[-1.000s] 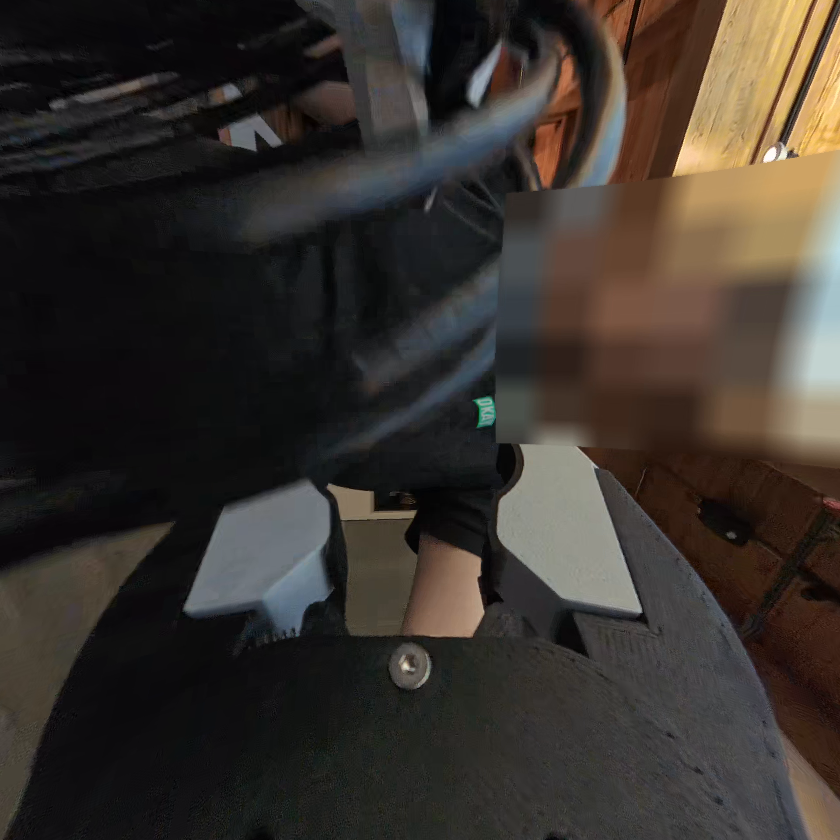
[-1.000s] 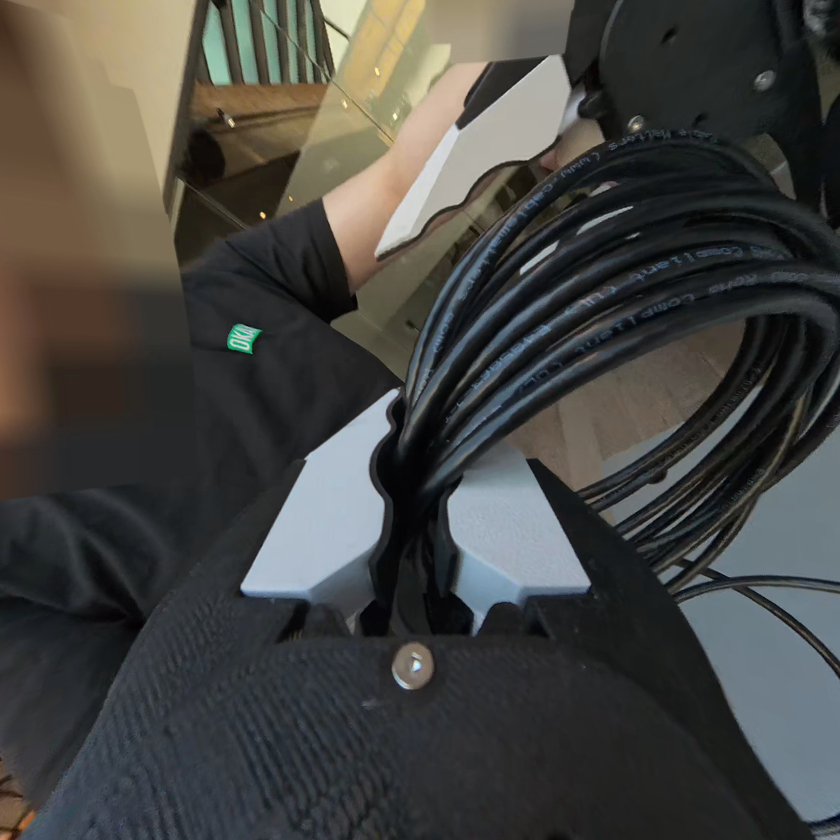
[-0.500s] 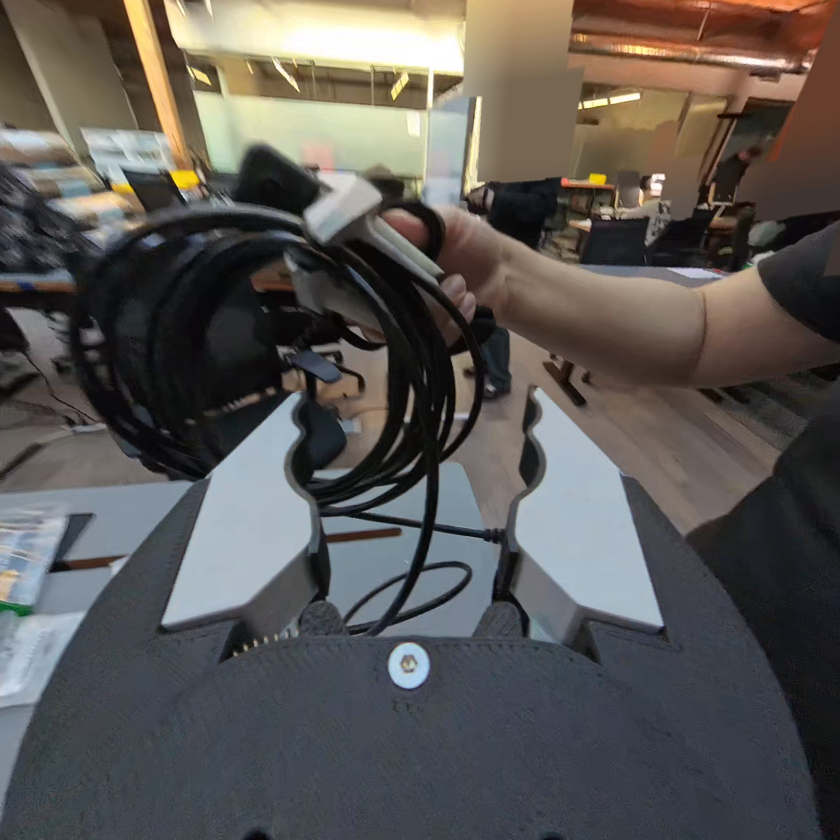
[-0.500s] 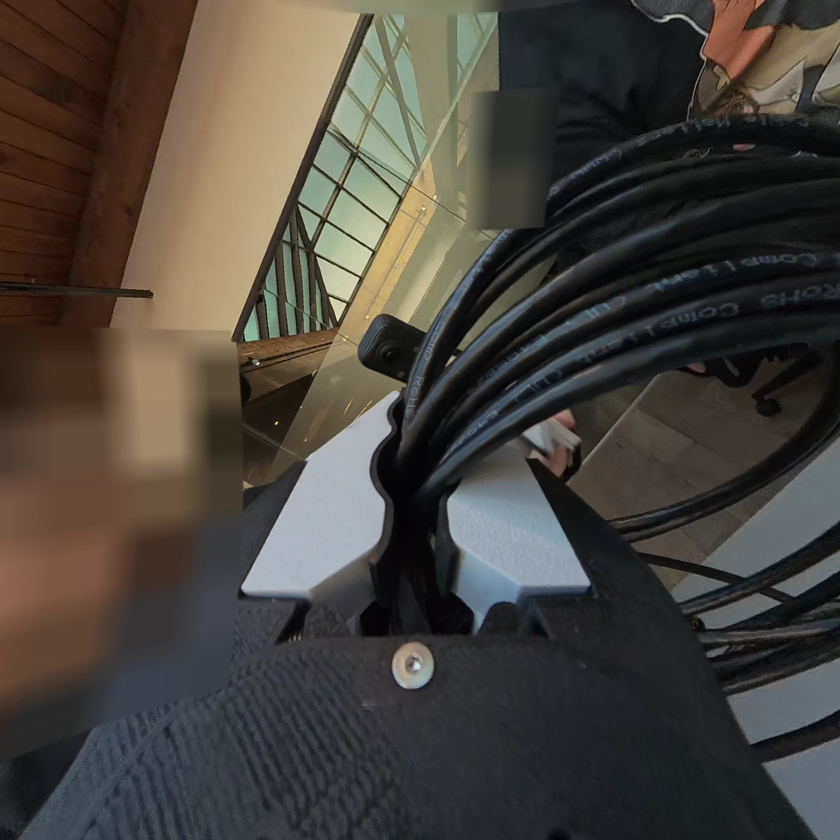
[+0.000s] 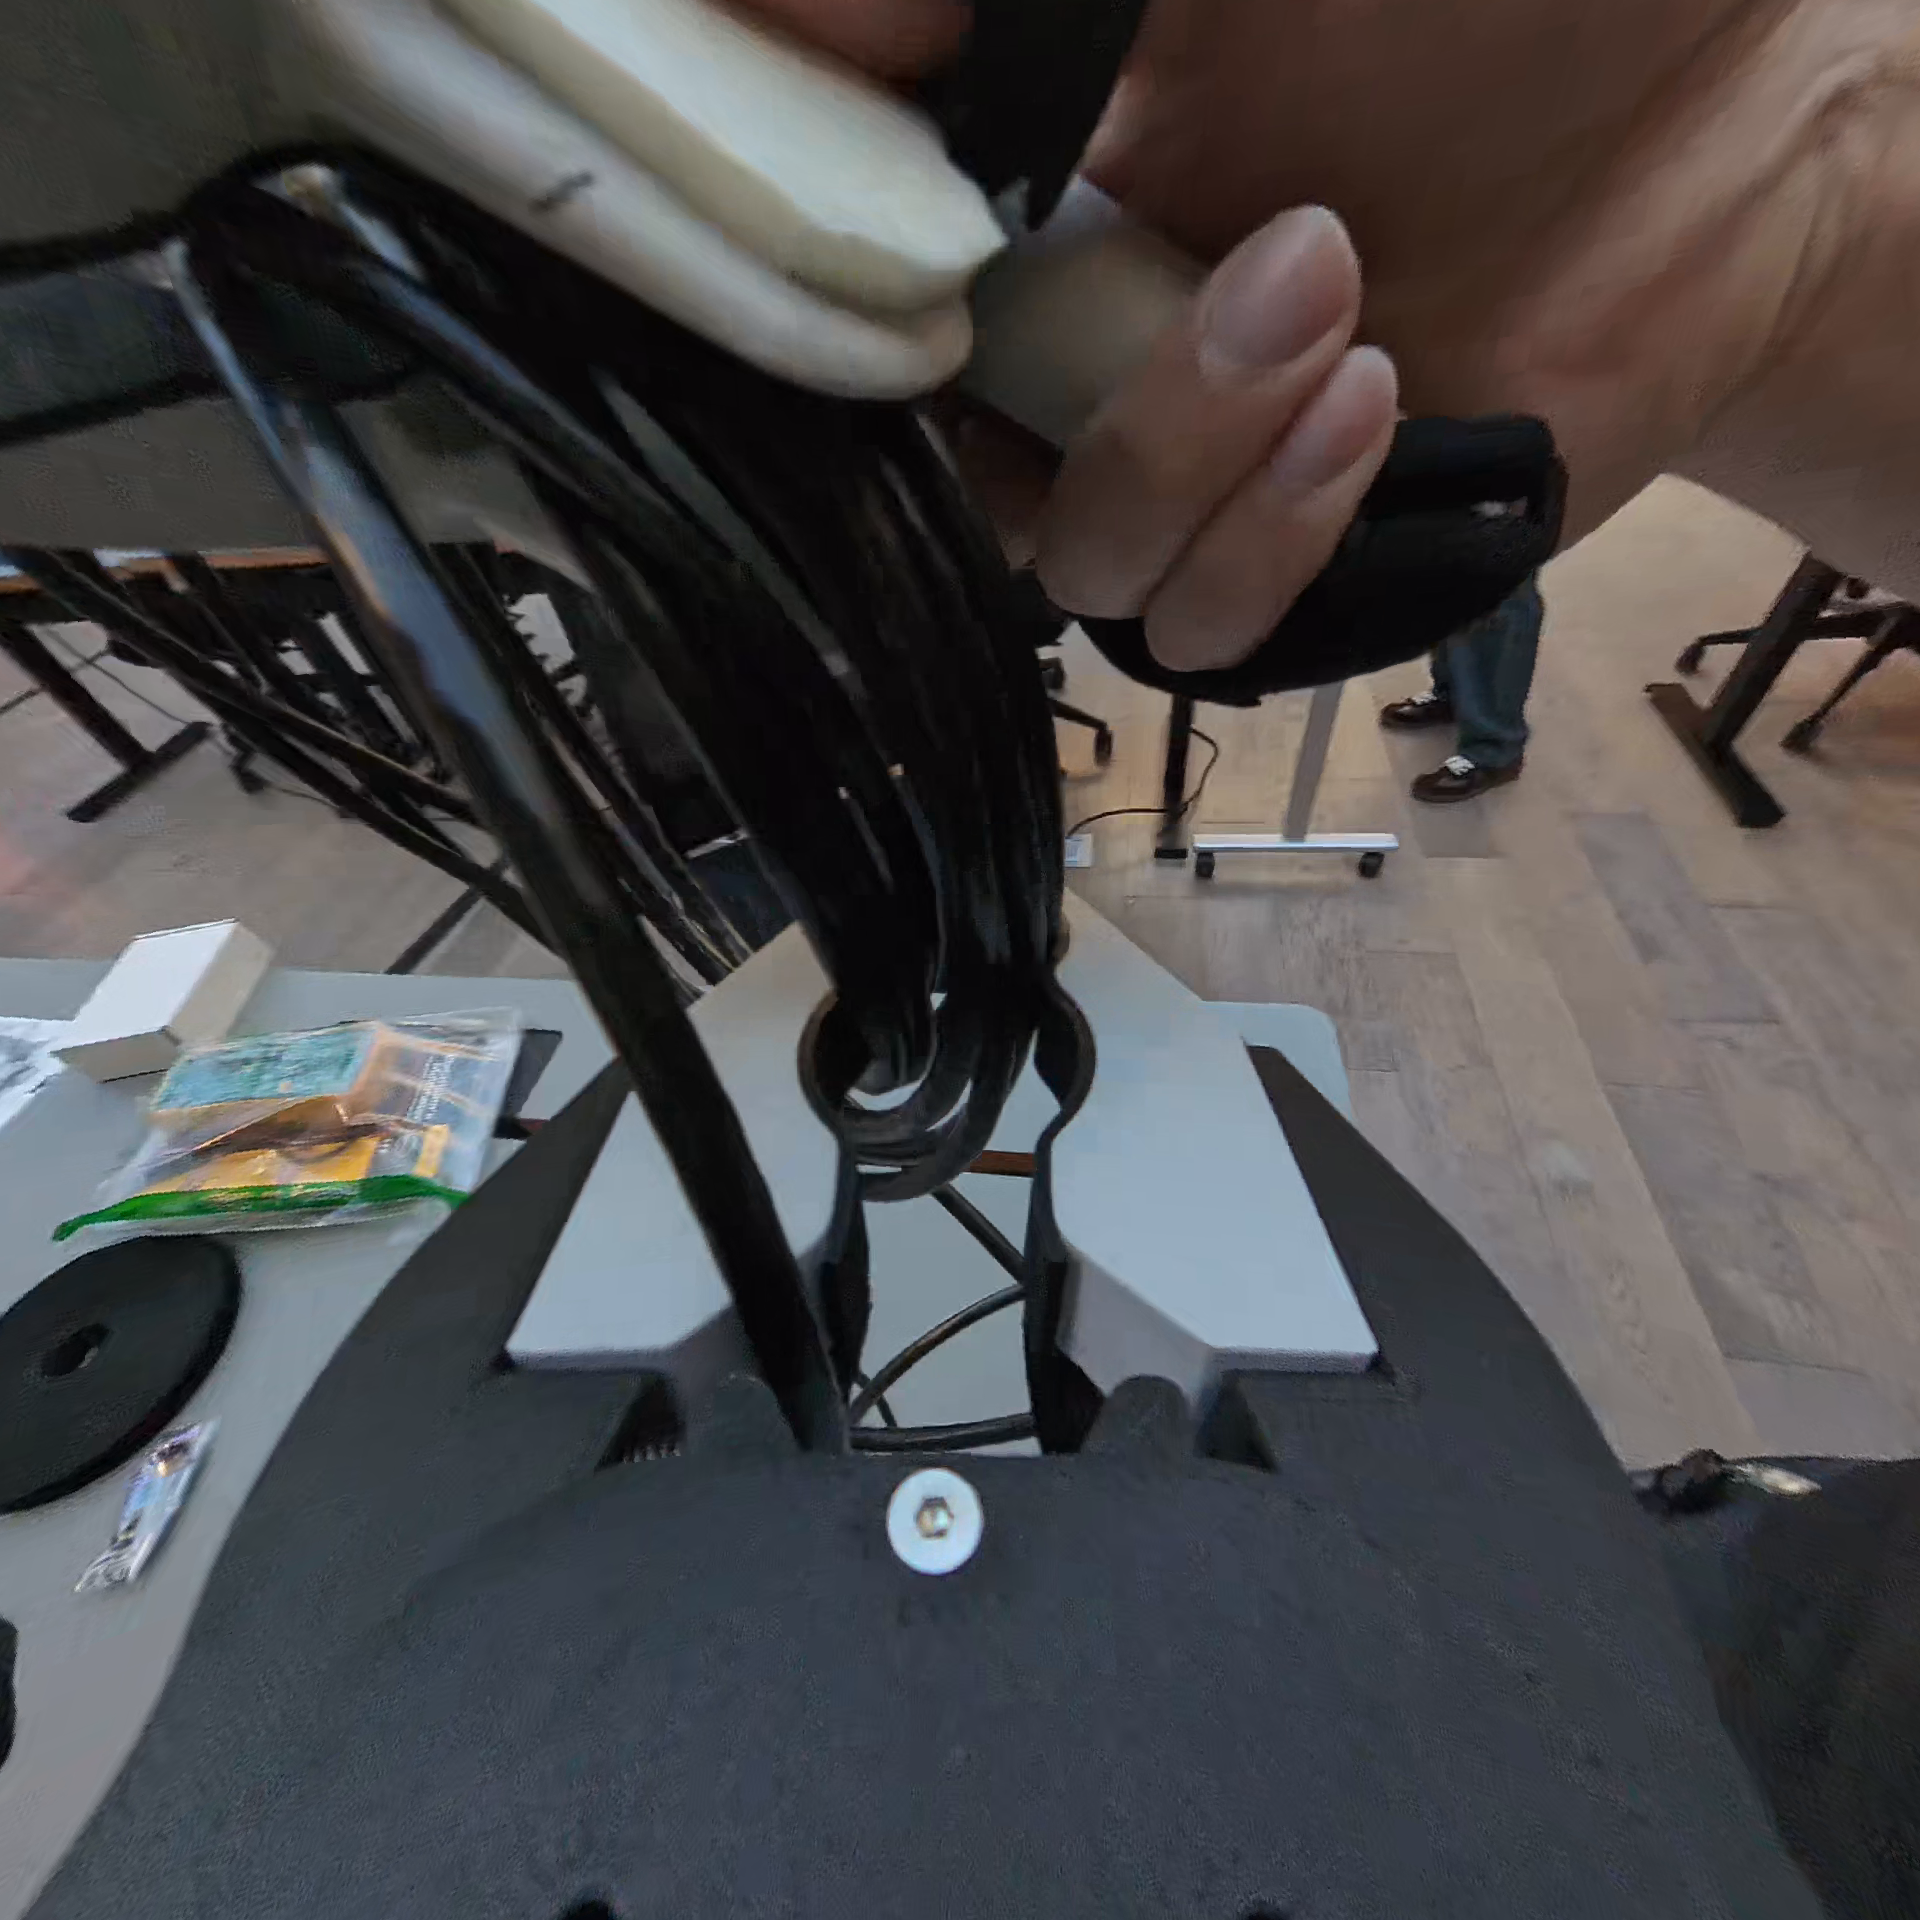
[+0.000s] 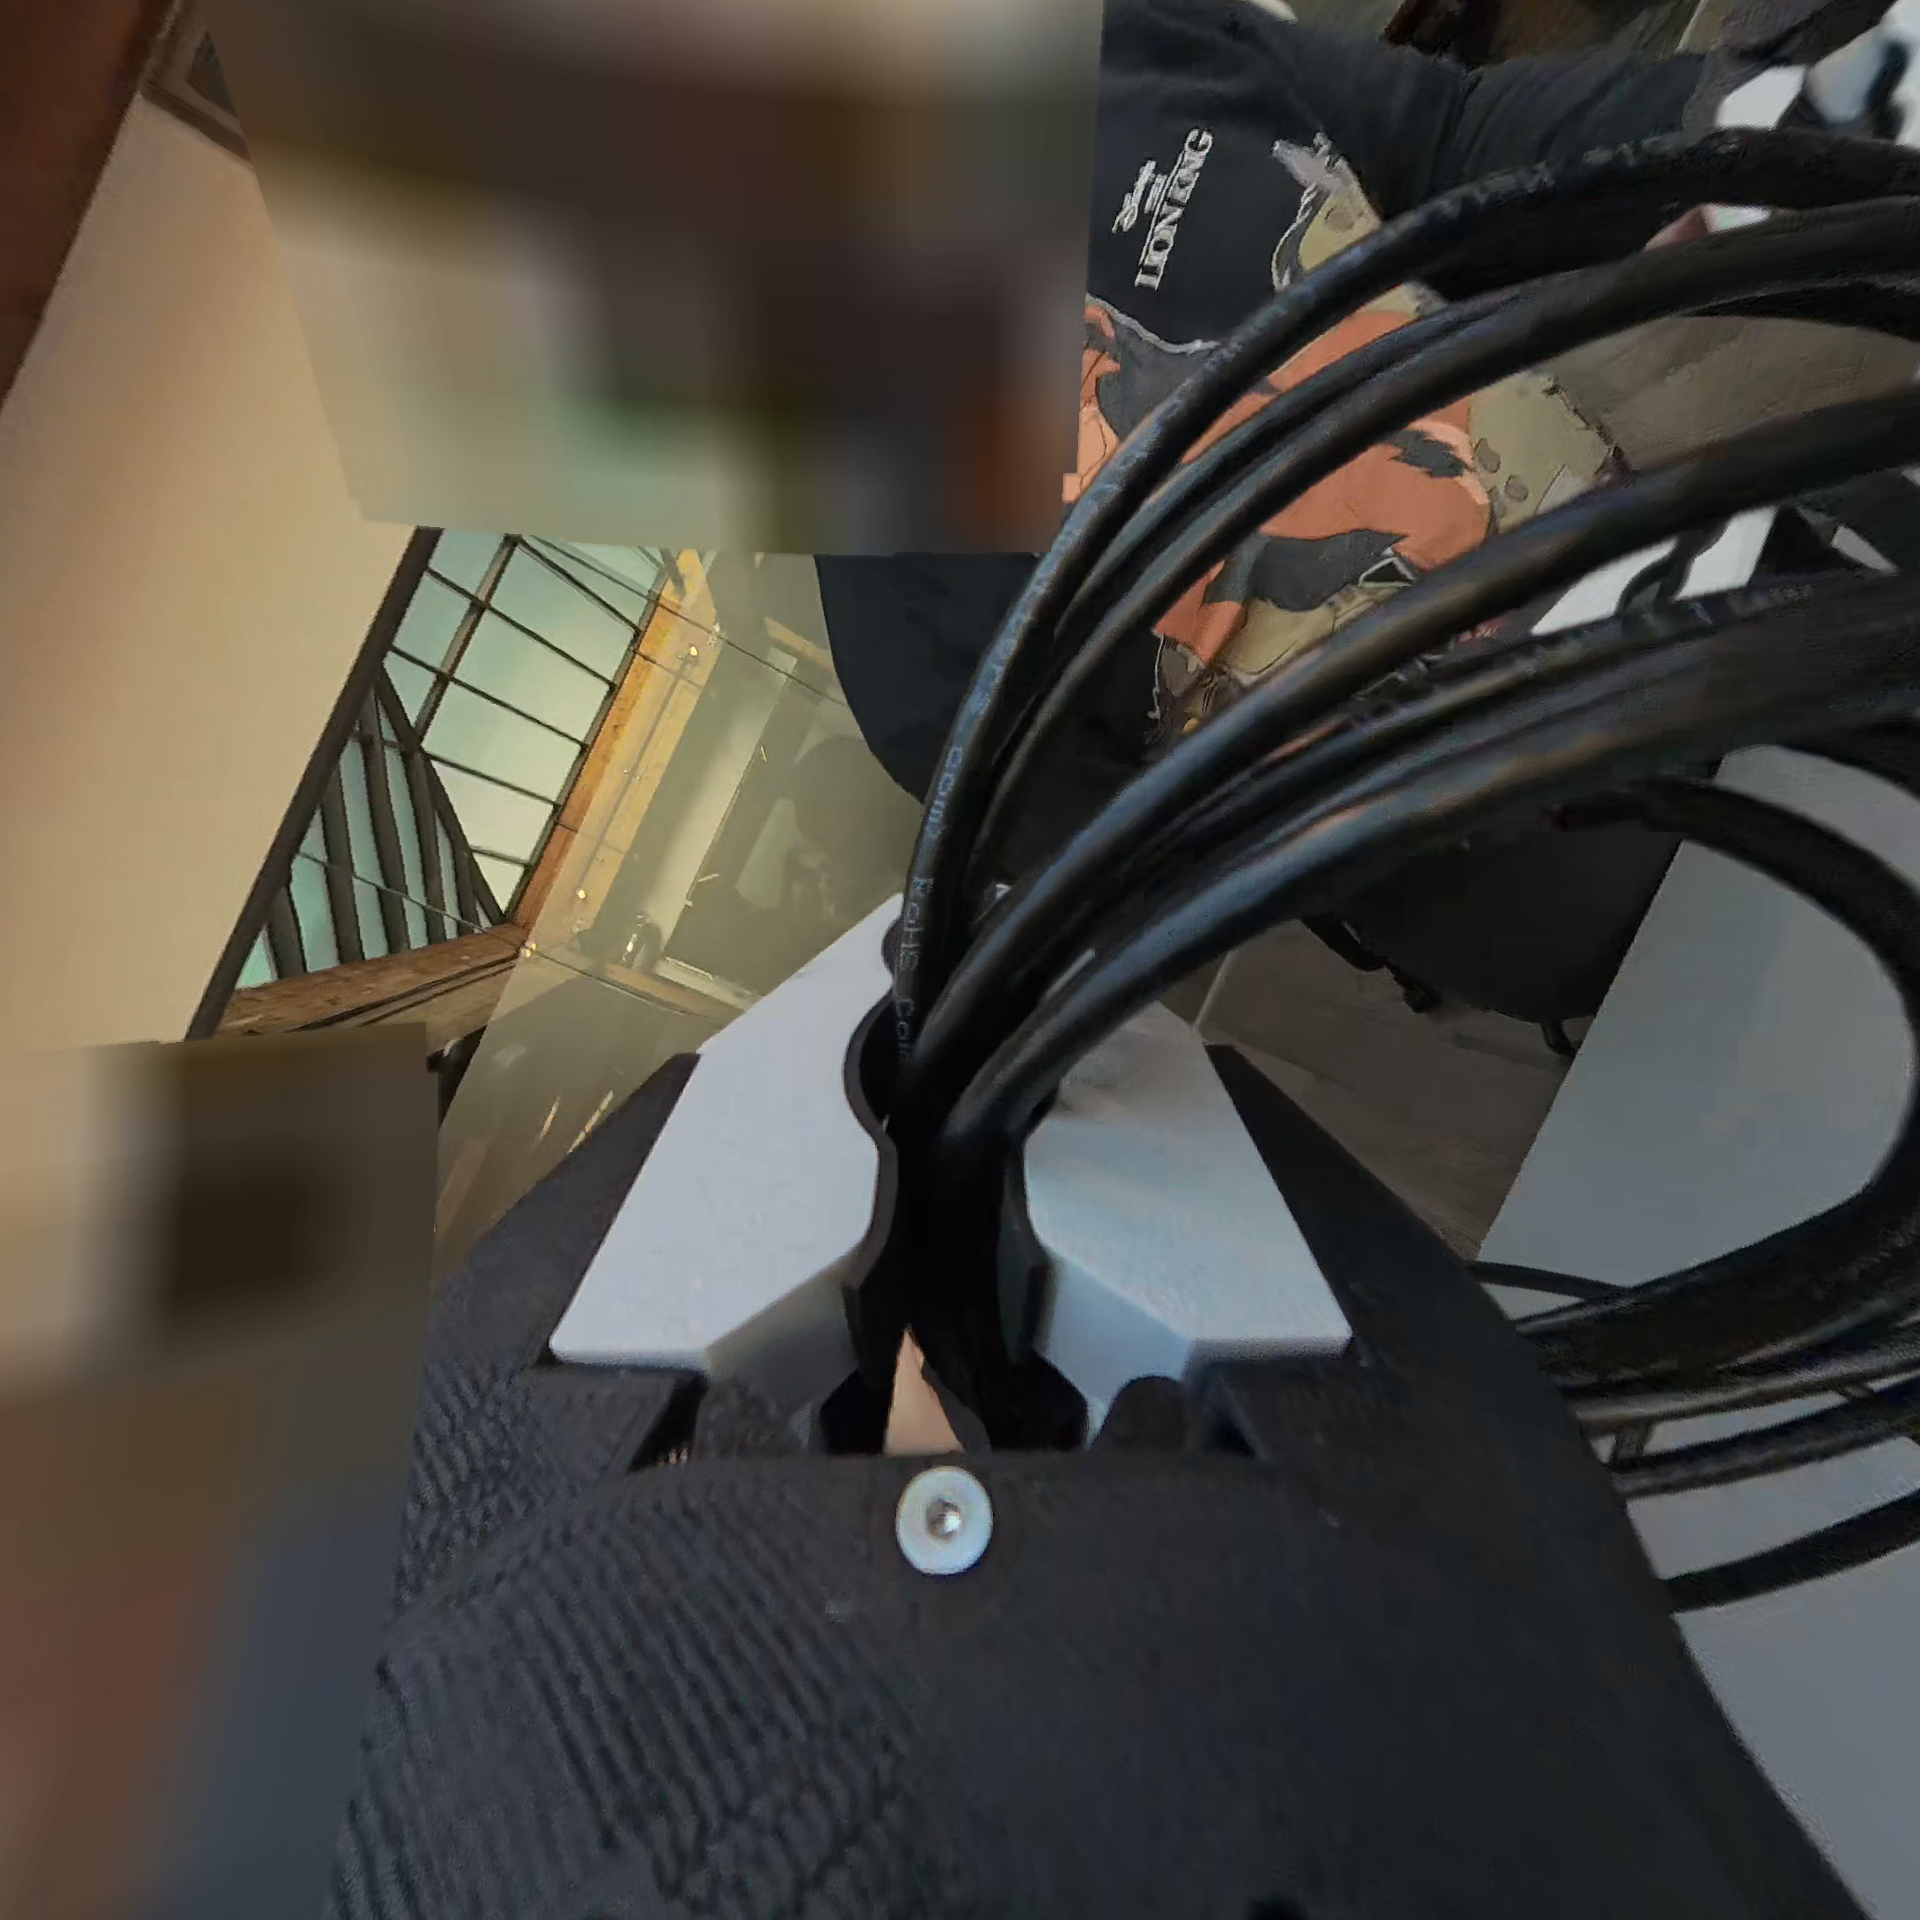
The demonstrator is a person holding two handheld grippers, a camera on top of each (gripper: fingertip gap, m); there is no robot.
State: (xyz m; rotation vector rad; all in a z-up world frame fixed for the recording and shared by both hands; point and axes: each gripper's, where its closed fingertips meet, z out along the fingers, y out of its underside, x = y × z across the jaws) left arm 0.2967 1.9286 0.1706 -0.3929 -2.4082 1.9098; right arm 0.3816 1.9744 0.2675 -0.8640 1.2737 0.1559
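Note:
A coil of black cable point(image 5: 831, 675) hangs from my right gripper, which a hand point(image 5: 1247, 436) holds at the top of the left wrist view. My left gripper point(image 5: 940, 1081) is closed round the lower loops of the coil, and the strands sit in the round notch between its grey fingers point(image 5: 1174, 1195). One thicker strand point(image 5: 665, 1091) runs down in front of its left finger. In the right wrist view my right gripper point(image 6: 935, 1101) is shut on the cable bundle point(image 6: 1351, 727), which fans out to the upper right.
A grey table point(image 5: 343, 1382) lies below the left gripper. On it are a clear bag of packets point(image 5: 301, 1122), a white box point(image 5: 166, 997), a black disc point(image 5: 104, 1351) and a small sachet point(image 5: 145, 1507). Desk legs and a person's legs point(image 5: 1475, 696) stand on the wooden floor. My right fingertips sit around 12 centimeters from my left ones.
My left gripper has swung round to face the table, come up to the coil and closed from wide open onto its lower loops. My right gripper keeps its hold on the cable.

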